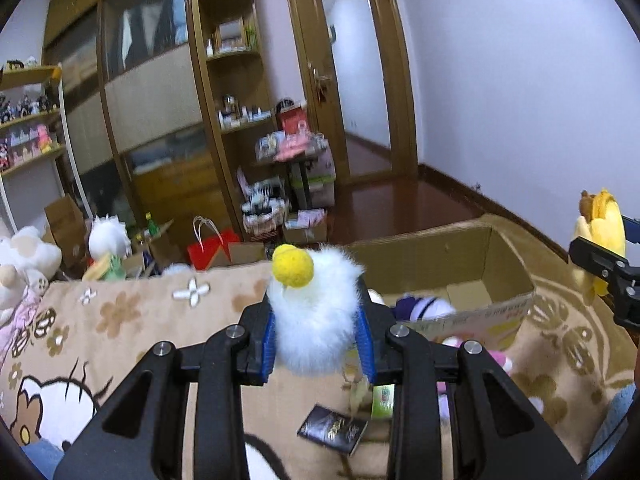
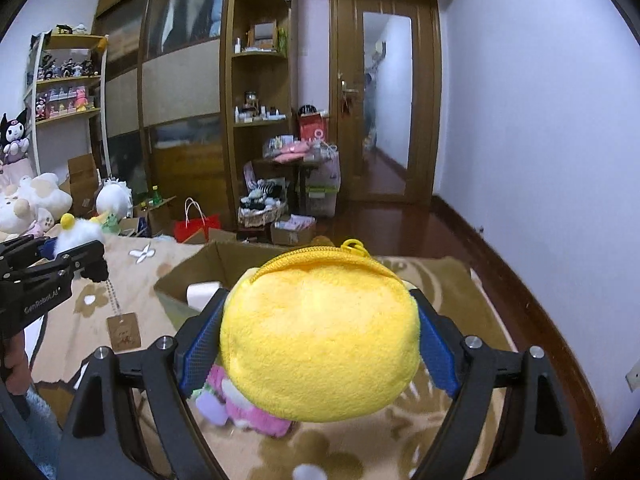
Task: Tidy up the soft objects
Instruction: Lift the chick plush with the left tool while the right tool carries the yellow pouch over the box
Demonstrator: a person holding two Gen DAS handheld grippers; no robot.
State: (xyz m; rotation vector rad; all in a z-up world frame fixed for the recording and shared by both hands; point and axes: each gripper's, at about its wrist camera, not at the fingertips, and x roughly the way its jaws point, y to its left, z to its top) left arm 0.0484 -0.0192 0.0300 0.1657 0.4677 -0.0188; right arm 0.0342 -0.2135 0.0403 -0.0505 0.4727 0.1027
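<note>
White fluffy plush toy with a round yellow pom-pom on top [image 1: 316, 320] sits clamped between the blue pads of the left gripper [image 1: 319, 338], jaws narrow and pressing into the fur, toy held up above the bed. A small tan paper tag on a chain [image 2: 124, 331] hangs under this gripper in the right wrist view. Round yellow plush zip pouch [image 2: 320, 336] is squeezed between the blue pads of the right gripper [image 2: 319, 344], jaws wide around its sides, zipper edge on top, also lifted off the bed. Brown open cardboard box [image 1: 504, 264] lies on the bed ahead of both grippers, between them, with a purple-and-white soft toy [image 1: 424, 307] inside near its front wall. Pink and white plush items [image 2: 248, 412] lie on the bed just under the yellow pouch. The bed's beige blanket with brown flower and white cat-face print [image 1: 132, 320] covers everything below. Black printed card [image 1: 333, 429] rests on the blanket under the left gripper. Far side: red paper bag with white handles [image 1: 212, 250] on the floor, wooden wardrobe with shelves [image 1: 160, 92], wooden door with glass panel [image 1: 356, 80].
</note>
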